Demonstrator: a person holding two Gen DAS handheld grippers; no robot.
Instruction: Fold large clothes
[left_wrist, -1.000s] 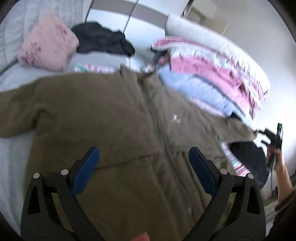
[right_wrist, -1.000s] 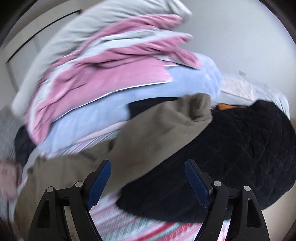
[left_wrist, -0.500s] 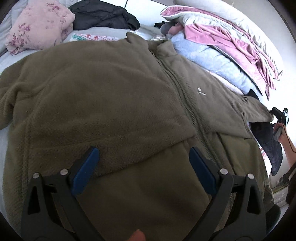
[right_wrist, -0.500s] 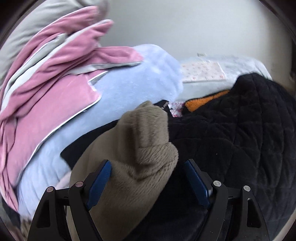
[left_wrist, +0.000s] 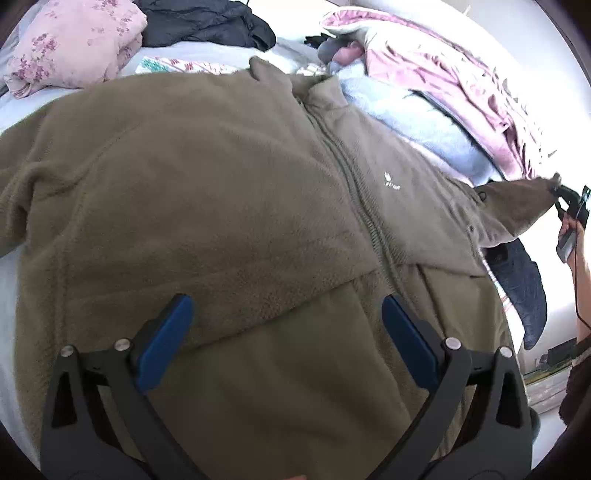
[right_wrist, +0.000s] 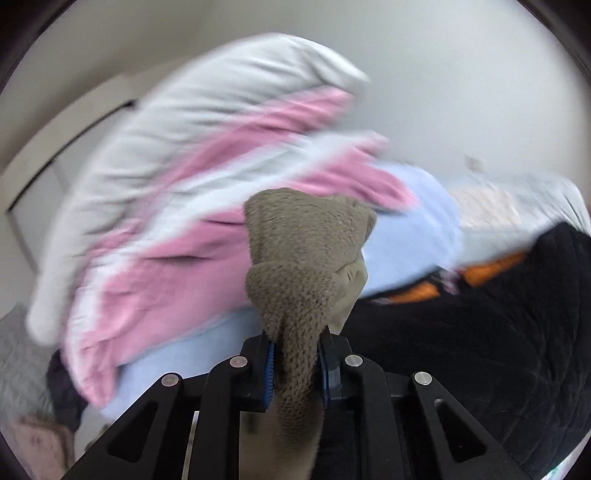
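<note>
Olive fleece jacket (left_wrist: 207, 192) is lying spread front-up on the bed, its right sleeve cuff (right_wrist: 303, 258) pinched in the right gripper (right_wrist: 295, 373).

Only a narrow bunch of cuff is sitting between those closed pads, so it may be slipping free if the sleeve is pulled taut toward the jacket. The left gripper (left_wrist: 284, 343) is hovering over the hem, jaws wide apart and holding nothing. Left view alone is showing the whole jacket and the pink bedding (left_wrist: 461, 85) beyond its collar; right view alone is showing the pinch.
</note>
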